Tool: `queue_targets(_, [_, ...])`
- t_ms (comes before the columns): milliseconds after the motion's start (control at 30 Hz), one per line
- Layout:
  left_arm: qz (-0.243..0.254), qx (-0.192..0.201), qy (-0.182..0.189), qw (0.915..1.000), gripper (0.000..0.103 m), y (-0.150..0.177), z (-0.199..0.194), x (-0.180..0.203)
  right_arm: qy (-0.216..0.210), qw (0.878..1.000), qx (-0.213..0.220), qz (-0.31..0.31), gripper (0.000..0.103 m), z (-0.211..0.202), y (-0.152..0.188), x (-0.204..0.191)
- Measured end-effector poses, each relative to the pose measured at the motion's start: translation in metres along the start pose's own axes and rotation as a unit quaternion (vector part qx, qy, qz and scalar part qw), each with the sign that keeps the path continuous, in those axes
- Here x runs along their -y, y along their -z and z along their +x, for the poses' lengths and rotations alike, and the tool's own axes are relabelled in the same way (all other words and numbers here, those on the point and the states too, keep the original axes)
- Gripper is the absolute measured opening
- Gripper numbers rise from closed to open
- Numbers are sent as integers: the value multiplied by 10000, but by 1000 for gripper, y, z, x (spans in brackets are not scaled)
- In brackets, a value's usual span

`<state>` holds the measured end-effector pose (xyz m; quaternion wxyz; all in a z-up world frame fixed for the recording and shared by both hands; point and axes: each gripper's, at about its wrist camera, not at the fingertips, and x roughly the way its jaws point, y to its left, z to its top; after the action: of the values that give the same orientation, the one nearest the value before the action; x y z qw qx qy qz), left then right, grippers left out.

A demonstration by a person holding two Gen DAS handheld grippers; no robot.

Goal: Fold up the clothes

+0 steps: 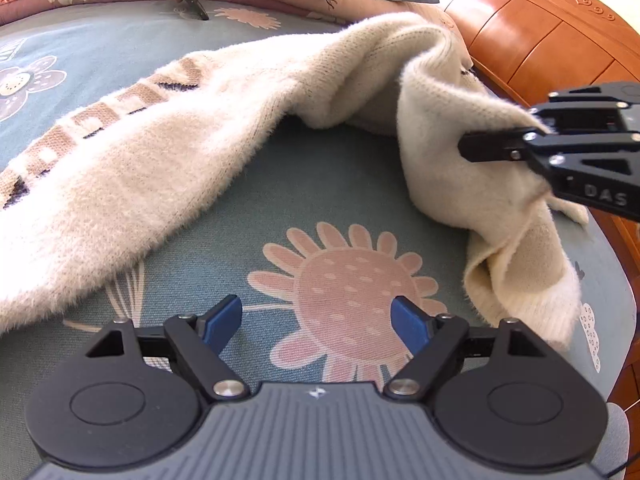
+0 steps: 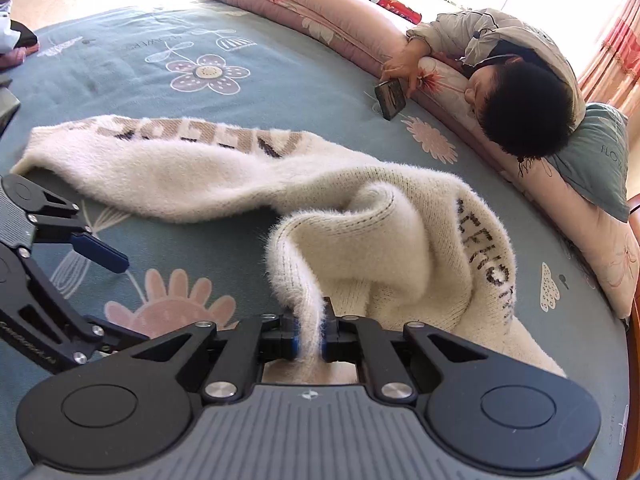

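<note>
Our right claw (image 2: 309, 334) is pinching a fold of the fluffy cream sweater (image 2: 224, 172), the blue pads (image 2: 295, 336) pressed into the fuzzy knit from both sides and the cloth drawn up in a ridge toward it. Our left claw (image 1: 317, 322) is spread wide with nothing between its blue pads (image 1: 222, 320), hovering above a pink flower printed on the bedsheet (image 1: 340, 184). The sweater lies across the grey-blue floral sheet of the bed: its body, with brown and dark lettering, stretches flat toward the left, while the part we hold bunches up near the bed's right edge, close to the wooden bed frame (image 1: 532, 28). From the left wrist view we see the right claw clamped on that raised bunch, which hangs below it onto the sheet. At the far side of the bed a person (image 2: 520, 112) lies against a rolled pink quilt (image 2: 320, 12), holding a phone (image 2: 390, 98), the head near a grey-green pillow (image 2: 600, 152).
</note>
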<state>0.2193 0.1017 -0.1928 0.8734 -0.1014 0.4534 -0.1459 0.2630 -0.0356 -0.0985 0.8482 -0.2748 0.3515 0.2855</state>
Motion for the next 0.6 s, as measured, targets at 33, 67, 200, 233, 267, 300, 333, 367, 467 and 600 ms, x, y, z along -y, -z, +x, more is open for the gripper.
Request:
queue_targets(33, [52,-12,-27,10000,82,1,-1,3,-110,9999,34,40,10,-9,-2,-2])
queue_targets(67, [138,-14,-37,9999,82,2,-3,7,-186,9998,76,75,10,-17,-3,-4])
queue_targets(200, [369,88,201,9991,82,10,-19,18,-492,9983,251,185,10,-50,-11,-17])
queue_targets(233, [327,133,268,9990,82,12,-24,18,-569,9977,290,226,10,-57,-12,-20])
queue_targets(267, [217,168,308,9991,82,15,-30,18,-635,9970,339,268,10,-65,-13,-23])
queue_targets(300, [116,197,285,9993,82,20,-35,18,-673,9965,398,285,10,-73,-14,-27])
queue_targets(333, [13,225,263,9994,82,24,-41,18,-715,9960,443,289,10,-80,-13,-31])
queue_targets(367, [-97,253,259,9993,82,33,-48,19,-768,9955,474,296,10,-88,-13,-34])
queue_targets(467, [-274,170,429,9986,82,61,-66,25,-1005,9931,538,266,10,-107,-9,-47])
queue_targets(600, [-337,105,147,9993,82,94,-92,35,-1462,9877,504,217,10,-124,-6,-72])
